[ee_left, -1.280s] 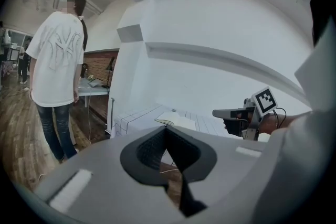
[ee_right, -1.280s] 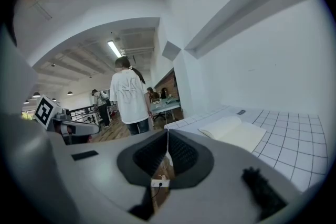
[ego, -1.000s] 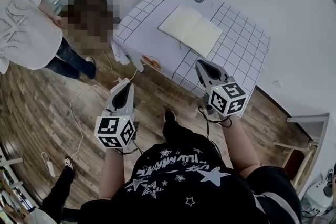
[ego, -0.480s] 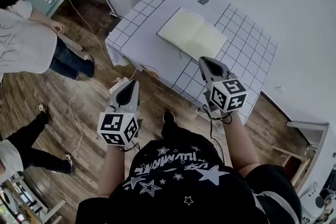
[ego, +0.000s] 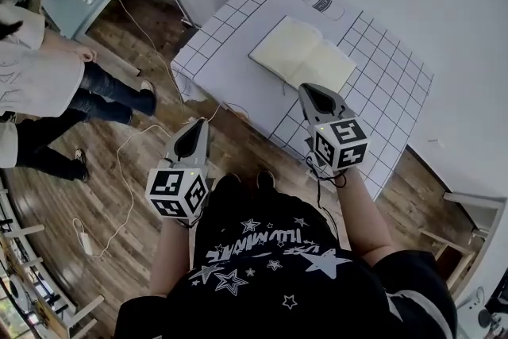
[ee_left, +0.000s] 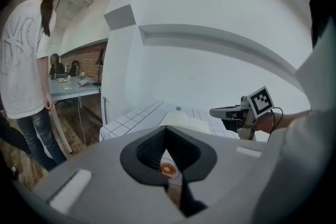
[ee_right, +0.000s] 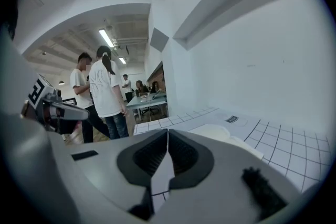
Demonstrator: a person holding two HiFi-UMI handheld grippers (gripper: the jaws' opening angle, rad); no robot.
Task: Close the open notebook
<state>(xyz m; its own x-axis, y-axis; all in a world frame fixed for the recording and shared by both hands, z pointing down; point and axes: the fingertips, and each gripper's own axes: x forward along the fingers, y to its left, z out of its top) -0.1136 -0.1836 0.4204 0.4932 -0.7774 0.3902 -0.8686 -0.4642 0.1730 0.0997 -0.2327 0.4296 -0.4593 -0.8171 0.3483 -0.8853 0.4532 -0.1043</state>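
Status: closing is not started. The notebook [ego: 302, 59] lies open, 2 pages facing up, on the gridded table [ego: 230, 40]. The left gripper [ego: 191, 131] hangs off the table's near side. The right gripper [ego: 312, 93] is nearer the notebook, and neither touches it. Both jaw pairs are pressed together, holding nothing. Remaining: lift 1 cover and fold it over.

Notebook [ego: 302, 59]: matt cream paper. Desk [ego: 226, 44]: smooth white gridded cover. Floor [ego: 71, 194]: brown wood planks, faint sheen.
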